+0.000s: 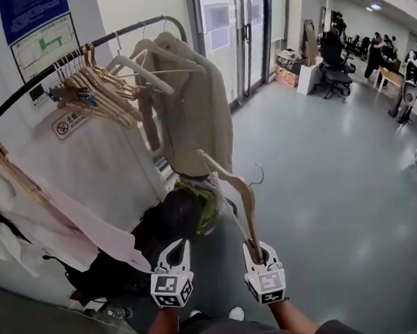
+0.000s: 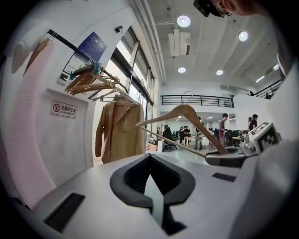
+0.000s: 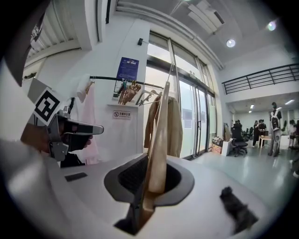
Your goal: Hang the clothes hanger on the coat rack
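Note:
My right gripper (image 1: 256, 250) is shut on one arm of a light wooden hanger (image 1: 234, 184), which rises from the jaws toward the rack with its wire hook (image 1: 257, 173) free in the air. In the right gripper view the hanger (image 3: 160, 126) stands upright between the pads, near the gripper's tip (image 3: 150, 186). The coat rack rail (image 1: 53, 76) slopes from lower left to upper right, above and left of the hanger. My left gripper (image 1: 176, 255) hangs beside the right one, shut and empty; its own view shows the tip (image 2: 150, 164) with nothing in it.
On the rail hang a bunch of wooden hangers (image 1: 100, 88), a beige coat (image 1: 197, 105) and a pink garment (image 1: 66, 213). Dark bags (image 1: 163, 226) lie under the rack. Glass doors (image 1: 234, 35) stand behind; people and office chairs (image 1: 335, 69) are far right.

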A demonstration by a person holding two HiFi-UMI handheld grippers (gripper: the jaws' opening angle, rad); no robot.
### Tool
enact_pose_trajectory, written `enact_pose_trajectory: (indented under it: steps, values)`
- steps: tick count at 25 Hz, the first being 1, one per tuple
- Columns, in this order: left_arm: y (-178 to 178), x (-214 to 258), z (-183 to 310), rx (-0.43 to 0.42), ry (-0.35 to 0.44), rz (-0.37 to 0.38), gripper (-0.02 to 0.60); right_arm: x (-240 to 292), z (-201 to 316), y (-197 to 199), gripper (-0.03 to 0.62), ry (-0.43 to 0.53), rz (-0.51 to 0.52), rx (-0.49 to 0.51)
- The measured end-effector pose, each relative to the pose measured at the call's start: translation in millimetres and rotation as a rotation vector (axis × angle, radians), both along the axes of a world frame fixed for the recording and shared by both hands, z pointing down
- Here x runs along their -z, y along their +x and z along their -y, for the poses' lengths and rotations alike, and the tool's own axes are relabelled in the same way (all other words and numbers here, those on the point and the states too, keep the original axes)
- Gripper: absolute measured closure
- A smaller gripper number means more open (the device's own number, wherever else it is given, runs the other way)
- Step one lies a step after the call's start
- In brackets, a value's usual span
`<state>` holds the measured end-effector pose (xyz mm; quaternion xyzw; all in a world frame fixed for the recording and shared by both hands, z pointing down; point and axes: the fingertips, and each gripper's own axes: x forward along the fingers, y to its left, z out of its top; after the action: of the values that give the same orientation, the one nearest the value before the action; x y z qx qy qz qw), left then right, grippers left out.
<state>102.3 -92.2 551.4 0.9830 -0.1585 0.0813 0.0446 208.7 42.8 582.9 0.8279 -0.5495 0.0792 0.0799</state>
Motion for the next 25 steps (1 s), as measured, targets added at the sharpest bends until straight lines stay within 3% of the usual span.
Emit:
enact_pose_trajectory:
  steps: [5,14,25]
  values:
    - [-20.7,2.6,33.2,0.102,0.009,0.003,0.580,-12.4,43.3,-12.3,0.548,-0.014,0.038,0.113]
    - [-71.1,9.8,106.0,0.273,0.031,-0.014,0.580,-2.7,149.5,-55.2,0.548,-0.013,-0.028,0.330]
    - [-121.6,17.7,163.9,0.392,0.054,-0.026,0.580,24.2,269.4,-104.1,0.548,-0.006,-0.037,0.527]
